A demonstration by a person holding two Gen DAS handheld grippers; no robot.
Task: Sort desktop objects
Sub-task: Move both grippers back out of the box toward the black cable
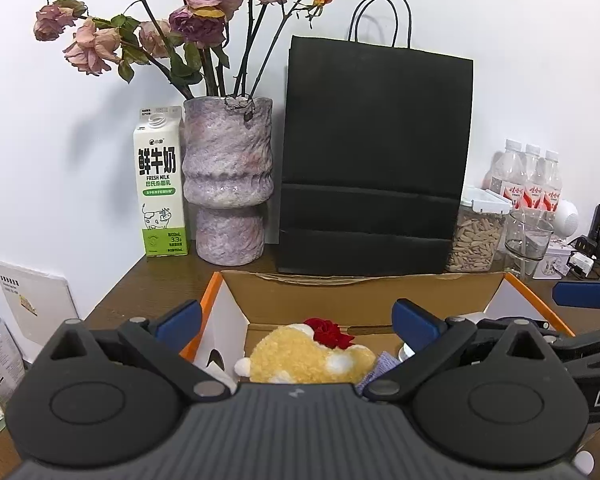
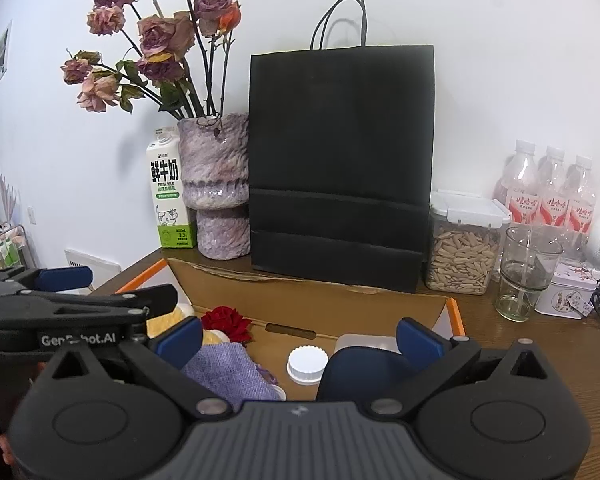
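a white wall backs a brown wooden desk (image 2: 540, 344), and along it stand a green-and-white fresh milk carton (image 1: 161, 184), a mottled purple ceramic vase (image 1: 227, 184) of dried roses, a tall black paper bag with cord handles (image 1: 374, 152), a clear lidded jar of pale seeds (image 2: 462, 248), an empty clear glass cup (image 2: 526, 272) and three pink-labelled plastic bottles (image 2: 552, 196). in front of the bag sits an open cardboard box with orange-edged flaps (image 1: 340, 300). inside it lie a fluffy yellow plush toy (image 1: 300, 356) with a red fabric flower (image 1: 330, 330) at its far edge, a lilac knitted cloth (image 2: 228, 368) just beside it, and a white ribbed screw cap (image 2: 307, 364) further right. the left gripper (image 1: 298, 320) hovers over the plush with its blue pads spread wide, nothing between them. the right gripper (image 2: 300, 338) sits alongside, jaws equally wide apart, over the cloth and cap, gripping nothing.
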